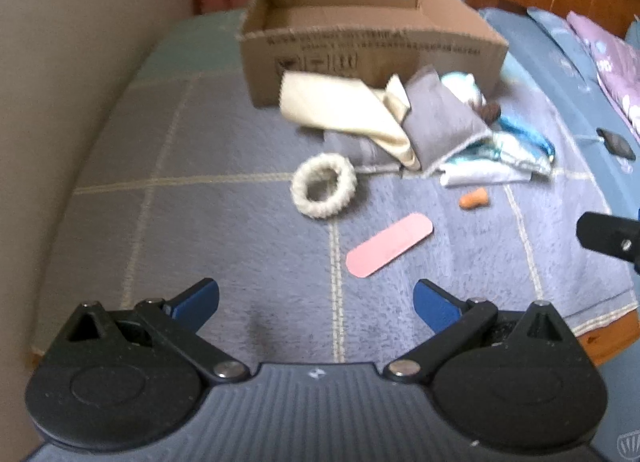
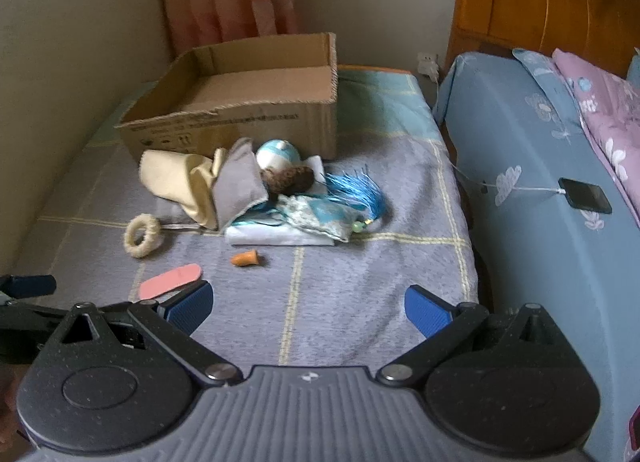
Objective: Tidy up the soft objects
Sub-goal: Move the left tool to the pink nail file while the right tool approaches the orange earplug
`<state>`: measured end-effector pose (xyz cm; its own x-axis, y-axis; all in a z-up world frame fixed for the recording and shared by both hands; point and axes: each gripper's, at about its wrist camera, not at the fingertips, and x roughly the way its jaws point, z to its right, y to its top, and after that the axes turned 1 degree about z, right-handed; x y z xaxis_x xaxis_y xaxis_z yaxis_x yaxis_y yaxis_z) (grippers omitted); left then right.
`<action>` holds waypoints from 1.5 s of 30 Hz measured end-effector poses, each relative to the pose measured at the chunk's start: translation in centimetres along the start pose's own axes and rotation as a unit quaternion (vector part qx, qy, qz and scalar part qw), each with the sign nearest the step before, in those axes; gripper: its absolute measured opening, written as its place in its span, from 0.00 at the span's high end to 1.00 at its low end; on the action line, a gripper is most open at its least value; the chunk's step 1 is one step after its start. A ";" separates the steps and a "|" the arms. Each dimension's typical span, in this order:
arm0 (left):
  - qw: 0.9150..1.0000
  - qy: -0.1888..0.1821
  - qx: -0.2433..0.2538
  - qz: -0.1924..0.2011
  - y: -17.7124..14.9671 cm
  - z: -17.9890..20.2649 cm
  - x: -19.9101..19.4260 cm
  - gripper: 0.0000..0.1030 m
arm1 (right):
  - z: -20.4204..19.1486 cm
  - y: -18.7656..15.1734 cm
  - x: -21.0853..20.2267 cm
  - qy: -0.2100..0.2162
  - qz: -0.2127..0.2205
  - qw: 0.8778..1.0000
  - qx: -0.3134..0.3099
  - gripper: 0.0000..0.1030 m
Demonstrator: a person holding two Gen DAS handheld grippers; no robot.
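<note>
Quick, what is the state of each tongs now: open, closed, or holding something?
Left tongs: open, holding nothing.
Right tongs: open, holding nothing.

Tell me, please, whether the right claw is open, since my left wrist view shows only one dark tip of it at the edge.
Observer: Yes, the right claw is open and holds nothing.
Operator: Thank you. What is the blurred dark shape on the blue bedding?
Observer: It is a phone, lying flat with a white cable plugged into it.
Operator: And the brown lump beside the grey cloth?
Observer: It is a fuzzy brown soft item, resting against a blue-and-white ball just in front of the cardboard box.
</note>
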<state>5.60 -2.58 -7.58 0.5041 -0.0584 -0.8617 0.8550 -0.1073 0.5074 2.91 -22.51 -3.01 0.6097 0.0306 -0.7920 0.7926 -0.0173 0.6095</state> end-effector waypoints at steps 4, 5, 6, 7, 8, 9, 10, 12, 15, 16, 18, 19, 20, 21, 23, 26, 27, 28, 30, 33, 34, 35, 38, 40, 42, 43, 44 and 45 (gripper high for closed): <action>1.000 -0.002 0.015 -0.011 0.0 0.5 1.3 0.00 | 0.5 -0.3 1.0 -0.004 -0.010 1.000 0.000 0.00; 1.000 -0.003 0.017 -0.013 -0.1 0.6 1.6 0.00 | 0.7 -0.3 1.2 -0.004 -0.014 1.000 0.002 0.00; 1.000 -0.003 0.018 -0.019 -0.1 0.6 1.8 0.00 | 0.8 -0.3 1.4 -0.004 -0.016 1.000 0.004 0.00; 1.000 -0.004 0.019 -0.025 -0.2 0.5 2.1 0.00 | 0.9 -0.3 1.5 -0.002 -0.016 1.000 0.006 0.00; 0.999 -0.007 0.018 -0.025 -0.3 0.4 2.2 0.00 | 1.0 -0.3 1.6 0.001 -0.016 1.000 0.007 0.00; 1.000 -0.015 0.013 -0.023 -0.3 0.2 2.3 0.00 | 1.1 -0.2 1.6 0.004 -0.015 1.000 0.008 0.00; 1.000 -0.018 0.011 -0.023 -0.3 0.1 2.3 0.00 | 1.2 -0.2 1.7 0.006 -0.013 1.000 0.008 0.00; 0.999 -0.020 0.017 -0.018 -0.4 -0.1 2.3 0.00 | 1.2 -0.2 1.9 0.009 -0.012 1.000 0.008 0.00; 0.999 -0.030 0.035 -0.004 -0.7 -0.3 2.3 0.00 | 1.3 -0.1 2.2 0.016 -0.012 1.000 0.011 0.00; 0.999 -0.034 0.041 -0.002 -0.7 -0.4 2.2 0.00 | 1.3 -0.1 2.3 0.018 -0.012 1.000 0.011 0.00; 0.998 -0.043 0.054 0.007 -0.8 -0.7 2.3 0.00 | 1.3 -0.1 2.5 0.021 -0.013 1.000 0.013 0.00; 0.997 -0.047 0.061 0.013 -0.8 -0.8 2.4 0.00 | 1.3 -0.1 2.7 0.022 -0.014 1.000 0.014 0.00; 0.996 -0.051 0.068 0.022 -1.0 -1.0 2.4 0.00 | 1.3 -0.1 2.7 0.023 -0.015 1.000 0.014 0.00; 0.995 -0.056 0.074 0.032 -1.2 -1.2 2.4 0.00 | 1.2 -0.2 2.9 0.026 -0.017 0.999 0.014 0.00; 0.993 -0.064 0.083 0.049 -1.7 -1.5 2.2 0.00 | 1.0 -0.4 3.0 0.030 -0.020 0.999 0.010 0.00; 0.991 -0.074 0.101 0.048 -1.5 -1.5 2.3 0.01 | 0.8 -0.4 3.2 0.032 -0.023 0.999 0.006 0.00; 0.990 -0.078 0.110 0.048 -1.4 -1.4 2.2 0.01 | 0.8 -0.4 3.3 0.033 -0.024 0.999 0.006 0.00; 0.987 -0.087 0.122 0.052 -1.4 -1.3 2.0 0.01 | 0.9 -0.4 3.3 0.032 -0.024 0.999 0.008 0.00; 0.982 -0.110 0.145 0.059 -1.3 -1.0 1.6 0.01 | 1.1 -0.3 3.4 0.033 -0.023 0.999 0.012 0.00; 0.974 -0.139 0.163 0.071 -0.7 -0.3 1.4 0.01 | 1.4 -0.2 3.5 0.034 -0.022 0.999 0.019 0.00; 0.972 -0.151 0.167 0.071 -0.5 -0.1 1.4 0.01 | 1.4 -0.1 3.6 0.033 -0.022 0.999 0.019 0.00; 0.970 -0.162 0.168 0.068 -0.2 0.1 1.5 0.01 | 1.5 -0.1 3.6 0.033 -0.022 0.999 0.019 0.00; 0.965 -0.192 0.173 0.055 0.4 0.8 2.0 0.01 | 1.5 0.0 3.6 0.031 -0.023 0.999 0.016 0.00; 0.962 -0.197 0.181 0.049 0.6 1.3 2.4 0.01 | 1.6 0.1 3.7 0.030 -0.024 0.999 0.015 0.00; 0.960 -0.200 0.188 0.045 0.7 1.7 2.6 0.01 | 1.6 0.1 3.8 0.032 -0.024 0.999 0.014 0.00; 0.960 -0.202 0.191 0.042 0.6 1.7 2.7 0.01 | 1.6 0.1 3.8 0.031 -0.025 0.999 0.014 0.00; 0.959 -0.204 0.194 0.039 0.8 1.8 2.9 0.01 | 1.6 0.2 3.9 0.031 -0.025 0.999 0.014 0.00; 0.958 -0.206 0.198 0.039 0.8 1.9 2.9 0.01 | 1.5 0.2 3.9 0.031 -0.026 0.999 0.013 0.00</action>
<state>7.52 -4.73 -9.68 0.4045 -0.4596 -0.7907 0.6620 -0.4493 0.5999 5.45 -23.94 -6.07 0.5675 0.0942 -0.8179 0.8231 -0.0409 0.5664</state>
